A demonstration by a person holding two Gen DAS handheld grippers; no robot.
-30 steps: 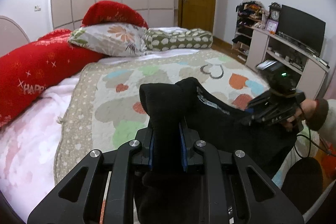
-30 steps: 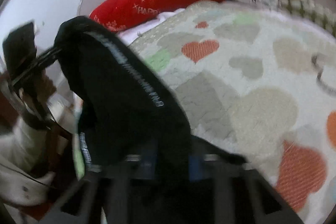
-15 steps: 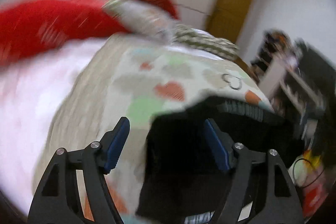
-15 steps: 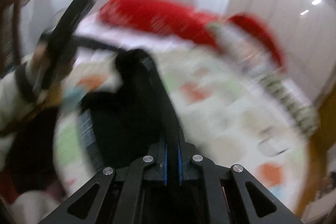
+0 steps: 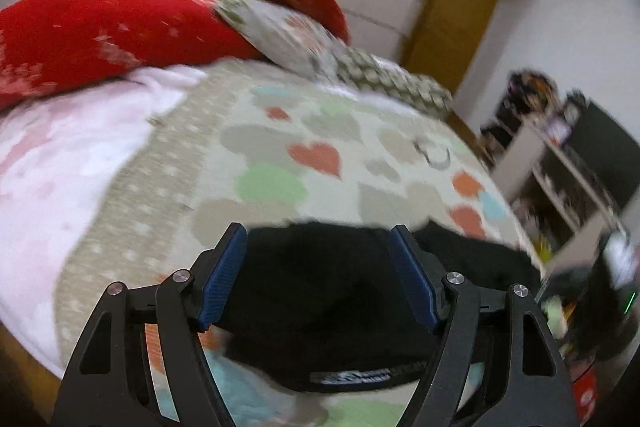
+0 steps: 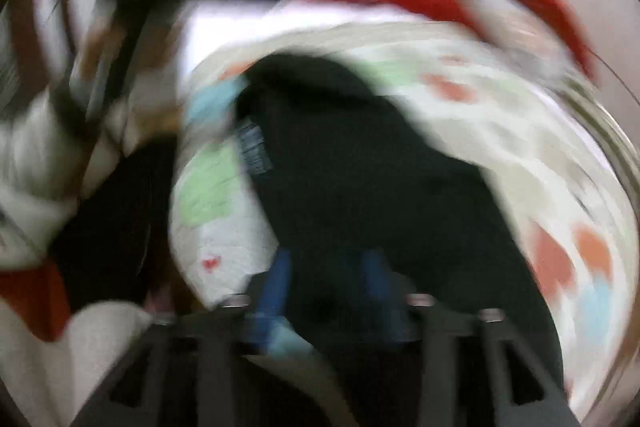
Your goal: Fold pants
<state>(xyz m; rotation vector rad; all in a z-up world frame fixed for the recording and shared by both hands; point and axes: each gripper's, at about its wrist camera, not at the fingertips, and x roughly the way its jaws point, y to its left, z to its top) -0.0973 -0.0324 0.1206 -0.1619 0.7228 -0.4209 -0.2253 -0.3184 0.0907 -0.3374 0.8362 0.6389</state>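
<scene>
The black pants (image 5: 328, 291) lie in a heap on the heart-patterned bedspread (image 5: 288, 155) near the bed's front edge, a striped label showing at their near side. My left gripper (image 5: 320, 239) stands open just above them, its blue pads (image 5: 224, 267) wide apart and off the cloth. The right wrist view is badly blurred. There the black pants (image 6: 360, 171) stretch across the bedspread (image 6: 540, 163), and my right gripper (image 6: 326, 279) hangs over their near end with its jaws opening, blue pads (image 6: 276, 283) apart and the cloth below them.
Red pillows (image 5: 100, 31) and patterned pillows (image 5: 288, 39) pile up at the bed's far side. A pink sheet (image 5: 60, 147) covers the left part. A shelf unit with a dark screen (image 5: 592, 155) stands right of the bed. A person's white sleeve (image 6: 28, 155) shows at left.
Both grippers have let go of the pants, the left first and then the right. The pants have dropped onto the bedspread. Both cameras have swung and rolled.
</scene>
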